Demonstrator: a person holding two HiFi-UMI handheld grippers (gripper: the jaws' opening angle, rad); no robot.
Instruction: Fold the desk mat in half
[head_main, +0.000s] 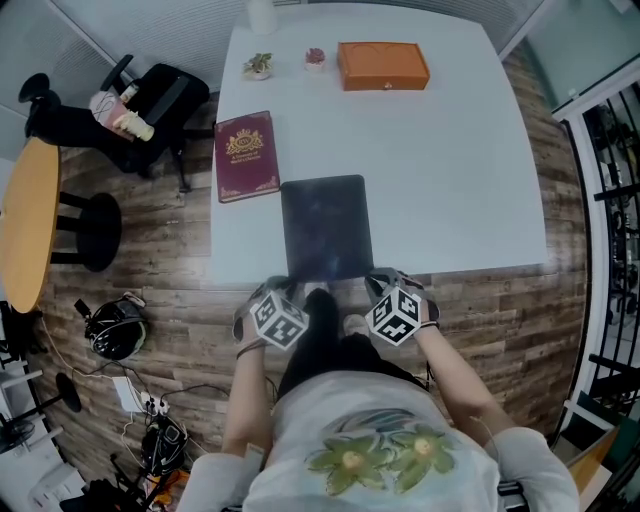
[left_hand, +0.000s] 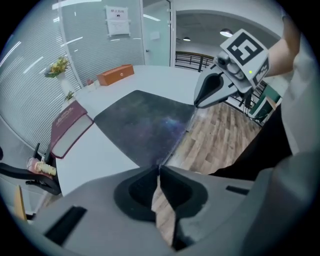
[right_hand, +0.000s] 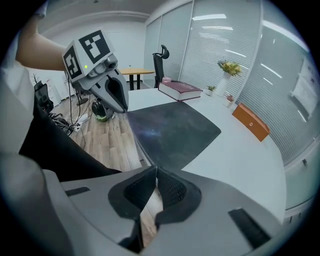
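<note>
Seen from above, a dark desk mat (head_main: 325, 225) lies flat and fully open on a white bench (head_main: 450, 150). Its near short edge sits at the bench's near rim, right in front of the person. The left tongs (head_main: 287, 287) are pressed together on the mat's near left corner. The right tongs (head_main: 378, 285) are pressed together on its near right corner. Each gripper view shows the thin mat edge running in between the closed tips, and both tongs point steeply down. No part of the mat looks lifted or turned over, so the fold itself has not begun; only the grip on the two near corners appears done. What remains, by my judgement, is to raise that edge, carry it over to the far edge, line up the corners and let go. A red book (head_main: 245, 155) lies just beside the mat's far left corner. An orange box (head_main: 383, 65) and a small potted plant (head_main: 258, 66) stand well apart at the far side
</note>
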